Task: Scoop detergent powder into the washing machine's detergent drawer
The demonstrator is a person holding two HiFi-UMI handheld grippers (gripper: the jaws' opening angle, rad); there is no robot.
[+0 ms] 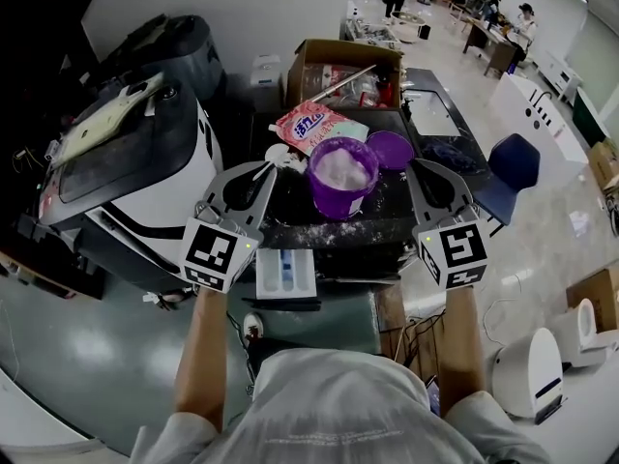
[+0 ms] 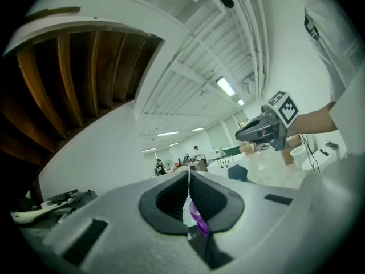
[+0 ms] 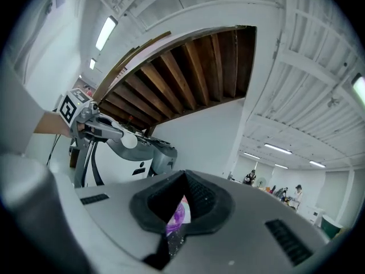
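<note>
The left gripper [image 1: 259,177] and right gripper [image 1: 433,174], fingers clenched on nothing, flank the open purple detergent tub [image 1: 340,177] on the powder-dusted worktop [image 1: 319,226]. Just below, the detergent drawer [image 1: 285,274] stands pulled out, apparently to receive powder.

Plain white wall [image 1: 242,8] behind. Glossy grey-green floor [image 1: 87,356], glare patches on it. Dark blue chair [image 1: 513,162] at right. Long open hall beyond, brown desks [image 1: 500,56] far off, people there. White ribbed ceiling [image 2: 188,56], fluorescent strip lights [image 2: 225,86] lit. Brown wooden slats [image 3: 188,67] under white overhang.
</note>
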